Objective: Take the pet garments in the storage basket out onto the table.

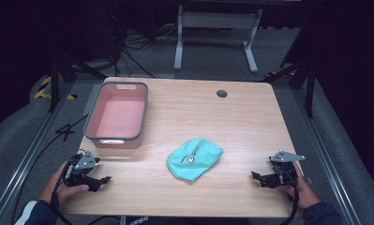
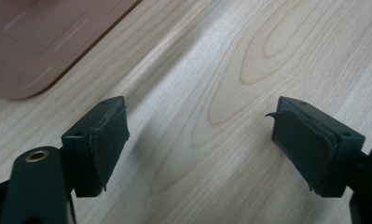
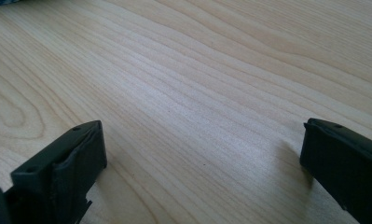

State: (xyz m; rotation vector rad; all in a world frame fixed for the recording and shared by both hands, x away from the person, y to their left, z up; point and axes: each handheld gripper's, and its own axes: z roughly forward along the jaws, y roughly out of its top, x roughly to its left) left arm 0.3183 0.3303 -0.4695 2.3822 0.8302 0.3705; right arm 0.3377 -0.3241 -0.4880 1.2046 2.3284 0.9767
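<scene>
A crumpled teal cloth item (image 1: 194, 158) with a small tag lies on the wooden table (image 1: 213, 117), near the front middle. To its left and farther back stands a pink bin (image 1: 117, 114) with a grey rim, nothing inside it. My left gripper (image 1: 104, 180) is low at the table's front left corner, held in a hand, jaws apart over bare wood (image 2: 197, 135). The bin's lower wall (image 2: 39, 42) shows at the top left of the left gripper view. My right gripper (image 1: 256, 178) rests at the front right, jaws wide apart above bare wood (image 3: 202, 154).
A round grommet hole (image 1: 221, 93) sits near the table's far edge. Beyond the table are a white desk frame (image 1: 217, 33) and cables on the grey floor. Metal rails run along both sides of the table.
</scene>
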